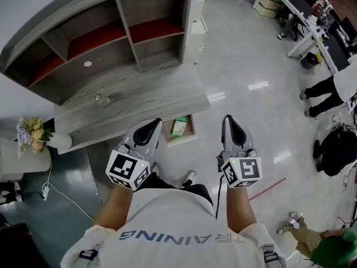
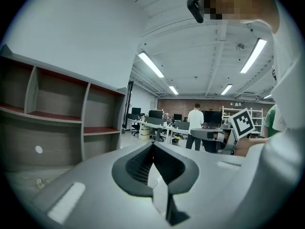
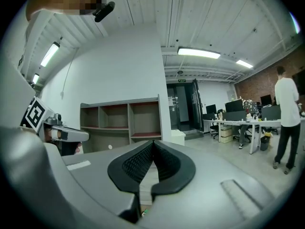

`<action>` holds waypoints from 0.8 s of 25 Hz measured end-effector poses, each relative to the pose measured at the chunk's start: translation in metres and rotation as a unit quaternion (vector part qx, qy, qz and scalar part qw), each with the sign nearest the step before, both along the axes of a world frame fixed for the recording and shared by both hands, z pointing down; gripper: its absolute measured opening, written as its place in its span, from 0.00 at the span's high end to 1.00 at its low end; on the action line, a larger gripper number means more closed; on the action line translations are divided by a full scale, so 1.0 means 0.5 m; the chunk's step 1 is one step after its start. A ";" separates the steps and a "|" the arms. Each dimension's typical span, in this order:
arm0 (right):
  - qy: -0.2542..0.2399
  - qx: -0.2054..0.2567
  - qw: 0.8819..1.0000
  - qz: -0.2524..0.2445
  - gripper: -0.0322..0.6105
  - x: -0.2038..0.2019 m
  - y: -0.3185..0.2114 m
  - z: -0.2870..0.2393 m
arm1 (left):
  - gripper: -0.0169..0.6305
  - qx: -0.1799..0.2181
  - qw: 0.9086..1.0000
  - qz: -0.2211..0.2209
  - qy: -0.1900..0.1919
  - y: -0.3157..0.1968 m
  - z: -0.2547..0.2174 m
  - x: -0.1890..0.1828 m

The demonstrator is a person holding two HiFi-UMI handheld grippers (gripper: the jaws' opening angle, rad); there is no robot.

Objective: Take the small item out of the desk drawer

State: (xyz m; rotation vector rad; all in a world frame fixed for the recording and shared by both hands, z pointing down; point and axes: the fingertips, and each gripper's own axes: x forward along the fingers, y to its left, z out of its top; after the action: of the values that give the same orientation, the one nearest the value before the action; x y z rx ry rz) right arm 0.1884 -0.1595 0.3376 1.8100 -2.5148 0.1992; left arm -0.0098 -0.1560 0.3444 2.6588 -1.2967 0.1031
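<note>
Small green-and-white carton lies in the open light-wood drawer, and in my head view it is the only thing I can see in there. It is too small for me to read its print.

From largest down: the grey wood-grain desk carries a grey shelf unit with red-brown shelf boards. Its compartments look bare to me, apart from a white round disc on the back panel of one lower bay. The drawer sticks out from under the desk's front edge. Only its front part shows, because the desktop covers the rest.

I hold both grippers level, in front of the desk. The left gripper is just beside the drawer's left side, and its black ribbed pads meet at the tips with nothing between them. The right gripper sits further off, to the right of the drawer, and its pads are likewise pressed together and empty.

A little shiny object rests on the desktop, and I can't tell what it is. A pot of pale flowers stands at the left edge of my head view.
</note>
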 end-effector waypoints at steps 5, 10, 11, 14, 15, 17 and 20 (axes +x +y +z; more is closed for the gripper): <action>-0.001 0.002 1.000 -0.017 0.88 0.004 -0.002 -0.005 | 0.97 0.002 1.000 -0.011 -0.002 0.004 0.002 0.008; 0.006 -0.006 0.999 -0.033 0.76 -0.011 0.000 0.001 | 0.97 0.003 1.000 -0.011 0.004 0.008 0.002 0.006; 0.006 -0.008 0.999 -0.035 0.73 -0.015 -0.001 0.001 | 0.97 0.003 1.000 -0.010 0.004 0.007 0.001 0.004; 0.011 -0.012 0.999 -0.040 0.61 -0.029 -0.001 0.004 | 0.97 0.004 1.000 -0.010 0.005 0.006 0.000 -0.004; 0.015 -0.012 0.999 -0.040 0.57 -0.033 -0.001 0.004 | 0.97 0.004 1.000 -0.010 0.005 0.007 0.000 -0.007; 0.026 -0.011 0.999 -0.035 0.45 -0.036 -0.001 0.004 | 0.97 0.004 1.000 -0.009 0.006 0.007 0.000 -0.009; 0.038 -0.014 0.999 -0.035 0.33 -0.040 -0.002 0.006 | 0.97 0.004 1.000 -0.008 0.006 0.008 -0.002 -0.010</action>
State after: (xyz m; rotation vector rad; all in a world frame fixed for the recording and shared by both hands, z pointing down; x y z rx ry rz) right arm 0.1683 -0.1604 0.3408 1.6824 -2.5050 0.1591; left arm -0.0145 -0.1520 0.3436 2.6501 -1.3169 0.0790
